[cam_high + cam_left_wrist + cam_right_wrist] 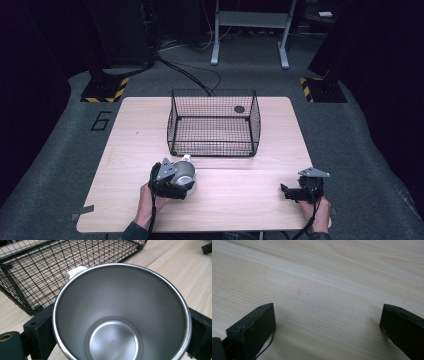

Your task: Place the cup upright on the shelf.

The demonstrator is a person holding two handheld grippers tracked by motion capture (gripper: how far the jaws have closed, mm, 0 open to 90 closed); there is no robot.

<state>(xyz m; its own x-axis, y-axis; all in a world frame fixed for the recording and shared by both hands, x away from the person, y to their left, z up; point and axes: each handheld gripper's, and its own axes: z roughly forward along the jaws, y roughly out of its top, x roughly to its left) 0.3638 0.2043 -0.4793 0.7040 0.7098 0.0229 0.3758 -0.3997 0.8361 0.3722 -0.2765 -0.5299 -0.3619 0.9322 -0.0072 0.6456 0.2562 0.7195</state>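
From the high view, the left gripper (172,181) is clamping a steel cup (184,172) just in front of the wire basket (214,122), at the desk's (135,145) 7 o'clock; the right gripper (290,192) is resting at 4 o'clock. In the left gripper view, the jaws are pressing the cup's sides, its white handle (75,272) pointing to 11 o'clock toward the basket. In the right gripper view, the jaws are standing wide apart over bare wood. The cup seems picked up; placing it in the basket is probably what remains.

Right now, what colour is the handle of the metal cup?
White; the handle shows best in the left gripper view, behind the cup's rim.
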